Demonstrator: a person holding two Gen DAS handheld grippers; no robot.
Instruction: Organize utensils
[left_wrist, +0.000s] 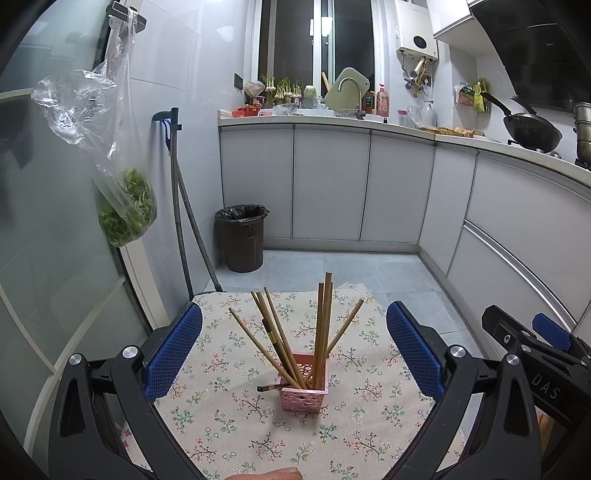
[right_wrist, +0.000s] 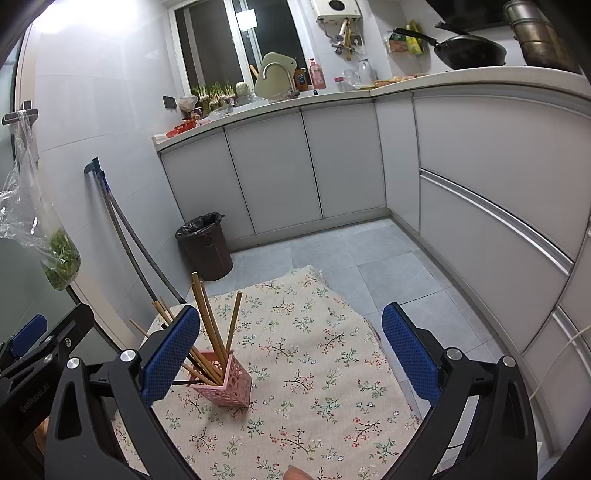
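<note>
A small pink perforated holder (left_wrist: 303, 392) stands upright on the floral tablecloth (left_wrist: 229, 417), with several wooden chopsticks (left_wrist: 322, 332) fanning out of it. One dark-tipped chopstick (left_wrist: 273, 387) lies tilted across its rim. My left gripper (left_wrist: 293, 350) is open and empty, its blue pads either side of the holder and nearer to me than it. In the right wrist view the holder (right_wrist: 225, 386) and chopsticks (right_wrist: 207, 321) sit at left, partly behind the left pad. My right gripper (right_wrist: 291, 350) is open and empty, to the right of the holder.
The small table ends a short way beyond the holder (right_wrist: 310, 273). A brown bin (left_wrist: 241, 236) and mop handles (left_wrist: 181, 221) stand on the tiled floor. A bag of greens (left_wrist: 127, 206) hangs at left. White cabinets (left_wrist: 332, 184) line the back and right.
</note>
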